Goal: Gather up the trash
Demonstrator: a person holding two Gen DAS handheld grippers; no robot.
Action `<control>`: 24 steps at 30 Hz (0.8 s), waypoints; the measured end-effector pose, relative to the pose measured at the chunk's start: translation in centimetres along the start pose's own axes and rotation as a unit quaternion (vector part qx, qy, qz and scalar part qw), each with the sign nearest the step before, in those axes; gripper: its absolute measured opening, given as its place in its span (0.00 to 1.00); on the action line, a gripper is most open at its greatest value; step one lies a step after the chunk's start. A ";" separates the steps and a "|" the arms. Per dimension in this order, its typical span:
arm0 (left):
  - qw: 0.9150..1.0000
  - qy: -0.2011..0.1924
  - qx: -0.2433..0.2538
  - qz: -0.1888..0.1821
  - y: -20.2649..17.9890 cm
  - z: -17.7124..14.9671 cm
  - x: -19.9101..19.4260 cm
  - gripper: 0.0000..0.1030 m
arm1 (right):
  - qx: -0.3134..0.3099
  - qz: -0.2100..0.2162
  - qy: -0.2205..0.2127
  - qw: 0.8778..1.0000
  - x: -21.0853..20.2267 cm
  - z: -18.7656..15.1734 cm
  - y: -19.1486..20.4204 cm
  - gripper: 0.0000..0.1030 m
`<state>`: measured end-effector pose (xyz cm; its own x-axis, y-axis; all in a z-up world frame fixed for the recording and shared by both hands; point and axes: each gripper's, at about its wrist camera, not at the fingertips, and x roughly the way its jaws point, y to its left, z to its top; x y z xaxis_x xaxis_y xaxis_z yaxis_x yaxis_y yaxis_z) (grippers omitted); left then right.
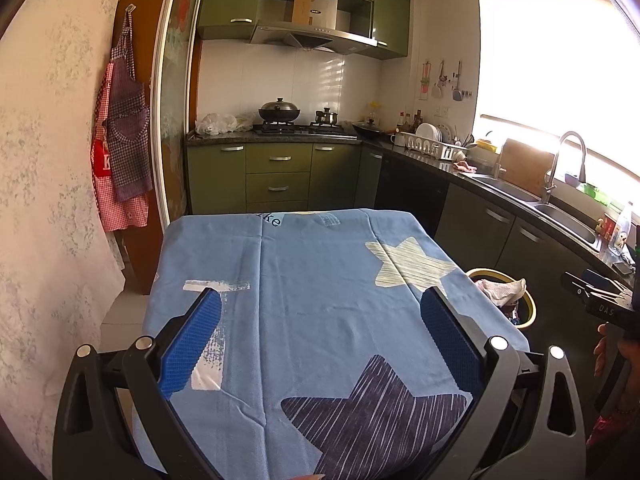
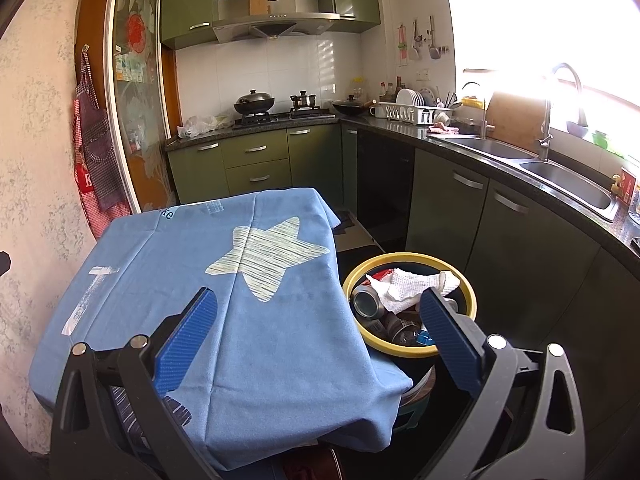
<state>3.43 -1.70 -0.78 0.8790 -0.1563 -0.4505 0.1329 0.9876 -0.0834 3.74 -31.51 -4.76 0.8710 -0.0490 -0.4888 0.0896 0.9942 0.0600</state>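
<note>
Both the left gripper (image 1: 320,320) and right gripper (image 2: 318,320) gape wide, ribbed blue pads bare. A round yellow-rimmed bin (image 2: 472,292) holds a crumpled cloth (image 2: 408,286) and 1 dented can (image 2: 366,302), its near side cut off by the soft star-print tablecloth (image 2: 248,320).

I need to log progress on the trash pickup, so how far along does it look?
Nearly done, it seems. The yellow-rimmed bin beside the table holds a can, crumpled paper and other scraps. The blue star cloth shows no trash. Left gripper and right gripper hold nothing, jaws open. Nothing visible is left.

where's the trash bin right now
The yellow-rimmed trash bin stands on the floor just right of the blue star-print tablecloth, in front of the dark sink cabinets; the left wrist view shows it at the table's right edge.
</note>
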 end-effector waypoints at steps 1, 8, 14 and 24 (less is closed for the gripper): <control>1.000 0.000 0.000 0.000 0.0 0.0 0.0 0.95 | 0.000 0.000 0.000 1.000 0.0 0.1 -0.1 0.94; 1.000 -0.001 0.000 0.000 -0.1 -0.1 0.0 0.95 | -0.001 0.002 0.001 1.000 0.0 0.0 0.2 0.94; 1.000 0.001 -0.008 -0.014 -0.1 -0.1 -0.1 0.95 | -0.002 0.002 0.003 1.000 0.1 0.0 0.3 0.94; 1.000 0.003 -0.006 -0.014 -0.4 0.0 0.0 0.95 | -0.002 0.003 0.005 1.000 0.2 0.0 0.4 0.94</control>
<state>3.37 -2.08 -0.79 0.8720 -0.1833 -0.4539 0.1510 0.9828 -0.1068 3.96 -31.16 -4.89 0.8665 -0.0422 -0.4973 0.0824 0.9948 0.0592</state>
